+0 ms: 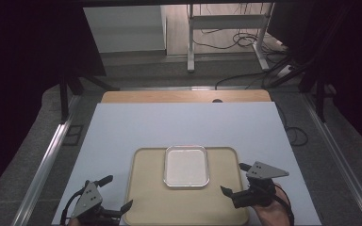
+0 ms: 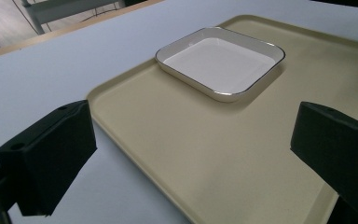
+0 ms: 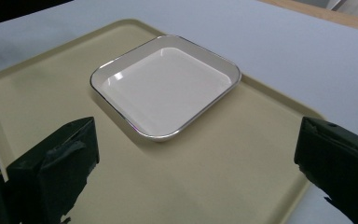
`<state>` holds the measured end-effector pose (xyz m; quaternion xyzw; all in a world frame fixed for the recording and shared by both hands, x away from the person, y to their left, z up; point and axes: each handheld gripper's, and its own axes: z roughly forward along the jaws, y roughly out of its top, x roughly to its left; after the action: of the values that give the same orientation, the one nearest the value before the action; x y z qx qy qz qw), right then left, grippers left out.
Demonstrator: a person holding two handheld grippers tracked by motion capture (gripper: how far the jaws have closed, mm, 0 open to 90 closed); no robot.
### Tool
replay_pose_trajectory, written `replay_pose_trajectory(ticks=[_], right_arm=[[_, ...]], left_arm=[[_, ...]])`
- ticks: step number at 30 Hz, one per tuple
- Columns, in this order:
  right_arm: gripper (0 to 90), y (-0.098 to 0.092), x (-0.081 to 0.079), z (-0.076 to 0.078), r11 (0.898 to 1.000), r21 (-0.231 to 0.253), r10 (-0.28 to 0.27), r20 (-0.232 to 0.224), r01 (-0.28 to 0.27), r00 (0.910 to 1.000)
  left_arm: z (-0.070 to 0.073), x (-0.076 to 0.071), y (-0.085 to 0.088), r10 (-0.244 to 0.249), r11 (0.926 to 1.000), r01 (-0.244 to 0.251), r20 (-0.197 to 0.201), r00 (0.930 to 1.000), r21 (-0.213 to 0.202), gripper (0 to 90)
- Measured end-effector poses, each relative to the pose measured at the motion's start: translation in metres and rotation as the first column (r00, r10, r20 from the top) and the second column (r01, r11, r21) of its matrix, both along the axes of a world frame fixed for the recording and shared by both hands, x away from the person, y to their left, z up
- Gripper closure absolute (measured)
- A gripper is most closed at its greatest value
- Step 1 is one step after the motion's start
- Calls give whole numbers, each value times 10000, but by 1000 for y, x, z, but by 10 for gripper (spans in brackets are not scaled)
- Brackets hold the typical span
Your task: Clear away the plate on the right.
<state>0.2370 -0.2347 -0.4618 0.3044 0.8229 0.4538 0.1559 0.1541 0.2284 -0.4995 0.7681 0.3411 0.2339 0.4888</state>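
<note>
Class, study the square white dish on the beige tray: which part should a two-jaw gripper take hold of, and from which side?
Grip the raised rim of the white dish, one jaw inside the wall and one outside. It lies flat on the beige tray, too wide to span. The right gripper, jaws open, probably has the easiest approach, to the right-hand rim from the side; the tray around it is bare.

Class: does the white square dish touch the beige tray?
Touching. The left gripper view shows the white square dish resting flat on the beige tray, no gap beneath.
</note>
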Motion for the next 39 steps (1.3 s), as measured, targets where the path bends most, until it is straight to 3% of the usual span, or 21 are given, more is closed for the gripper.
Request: replay_pose_trajectory(ticks=[25, 34, 39], right_arm=[[0, -40, -30, -3, 9927, -209, -1175, 443, 1186, 9921], [0, -56, -42, -12, 9853, 108, -1709, 175, 1707, 9851], [0, -58, -44, -16, 9853, -104, -1708, -108, 1707, 9852]], left_arm=[[0, 0, -1, -20, 10000, 20, 17, 10000, 29, 3], [0, 0, -2, -42, 10000, 41, 24, 10000, 78, 5], [0, 0, -2, -49, 10000, 48, 25, 10000, 81, 6]])
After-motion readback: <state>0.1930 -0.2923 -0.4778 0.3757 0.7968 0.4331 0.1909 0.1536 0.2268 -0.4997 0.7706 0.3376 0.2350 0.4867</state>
